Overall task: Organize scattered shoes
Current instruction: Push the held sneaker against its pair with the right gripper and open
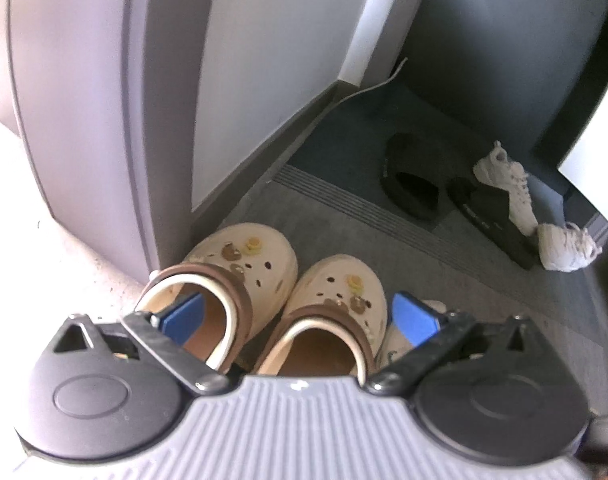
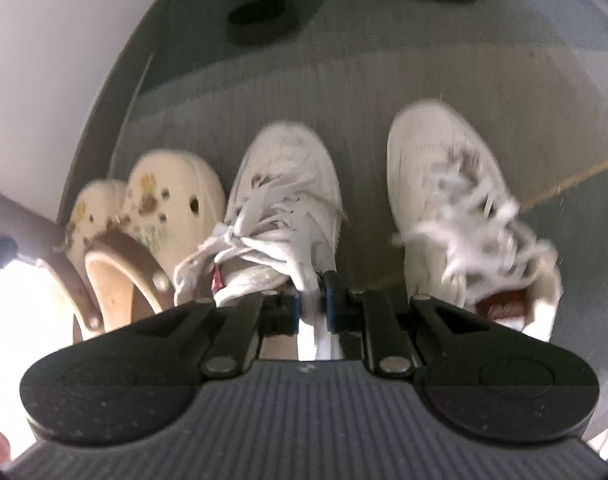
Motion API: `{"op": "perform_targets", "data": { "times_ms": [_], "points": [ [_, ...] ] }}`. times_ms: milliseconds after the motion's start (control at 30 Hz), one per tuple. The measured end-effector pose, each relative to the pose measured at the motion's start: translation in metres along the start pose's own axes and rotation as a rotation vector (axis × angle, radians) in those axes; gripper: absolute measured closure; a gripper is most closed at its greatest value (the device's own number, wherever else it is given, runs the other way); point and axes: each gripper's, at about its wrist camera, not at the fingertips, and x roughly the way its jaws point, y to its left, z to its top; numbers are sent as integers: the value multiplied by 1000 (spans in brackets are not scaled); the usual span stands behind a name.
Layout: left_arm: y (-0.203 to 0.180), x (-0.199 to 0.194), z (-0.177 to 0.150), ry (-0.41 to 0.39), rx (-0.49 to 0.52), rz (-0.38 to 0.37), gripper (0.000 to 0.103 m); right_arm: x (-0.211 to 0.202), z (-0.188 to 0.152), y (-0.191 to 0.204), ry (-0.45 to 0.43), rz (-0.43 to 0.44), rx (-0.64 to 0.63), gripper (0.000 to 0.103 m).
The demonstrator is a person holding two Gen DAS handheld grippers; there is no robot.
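The right gripper [image 2: 312,300] has its blue-padded fingers [image 2: 331,300] pinched nearly together on the collar of a white lace-up sneaker [image 2: 283,200], which sits toe-forward on the grey carpet [image 2: 364,92] just beside a pair of cream clogs [image 2: 159,200]. A 2nd white sneaker [image 2: 456,184] lies to its right, a little apart and blurred, toe pointing the same way.

The left gripper [image 1: 299,312] hovers over the 2 clogs with its fingers [image 1: 185,314] spread wide, holding nothing; whether either pad brushes a clog cannot be told. The left clog [image 1: 243,256] and right clog [image 1: 344,284] stand side by side, toes forward, tight against the corner of the wall [image 1: 263,60].

By these views the job looks partly done: the clogs are paired at the wall, and the 1st sneaker appears set in line next to them, though the right fingers have not let go. The 2nd sneaker likely needs drawing closer to its mate. Farther along the floor, on the darker mat [image 1: 344,144], 2 black slides [image 1: 416,176] and 2 more white sneakers [image 1: 512,188] lie jumbled at odd angles, 1 sneaker resting on a slide, all apparently waiting to be sorted.
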Motion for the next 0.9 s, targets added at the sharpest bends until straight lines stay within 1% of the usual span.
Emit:
{"op": "perform_targets", "data": {
  "times_ms": [100, 200, 267, 333, 367, 433, 467, 533, 567, 600, 633, 667, 700, 800, 900],
  "points": [
    [-4, -1, -2, 3, 10, -4, 2, -3, -1, 0, -9, 32, -37, 84],
    [-7, -2, -3, 2, 14, -5, 2, -3, 6, -8, 39, 82, -36, 81],
    [-7, -2, -3, -4, 14, -3, 2, -11, 11, -13, 50, 107, -52, 78],
    [-8, -2, -3, -9, 5, 0, 2, -20, 11, -14, 32, 105, -68, 68],
    [-8, -1, -3, -11, 0, 0, 2, -25, 11, -14, 23, 104, -75, 66],
    [-9, -1, -3, -13, -13, -5, 2, -31, 6, -16, 17, 112, -77, 58],
    [-9, -1, -2, -12, -17, -10, 2, -33, 3, -17, 18, 119, -74, 58],
    [-10, -1, -3, -6, -23, -32, 2, -35, -5, -19, 17, 128, -73, 58],
    [-11, -2, -3, -4, -23, -40, 2, -34, -9, -17, 12, 118, -92, 58],
    [-10, -2, -4, -4, -21, -43, 2, -33, -14, -15, 3, 110, -113, 61],
    [-10, -4, -4, -4, -19, -43, 2, -29, -18, -11, -13, 111, -142, 72],
    [-9, -4, -5, -4, -21, -40, 2, -26, -22, -7, -30, 112, -171, 78],
    [-7, -4, -6, -3, -29, -37, 2, -23, -25, -4, -45, 110, -191, 81],
    [-2, -2, -7, 11, -59, -29, 2, -13, -26, -5, -58, 101, -140, 81],
    [0, 1, -7, 22, -72, -27, 2, -8, -22, -6, -63, 114, -93, 80]
  ]
}}
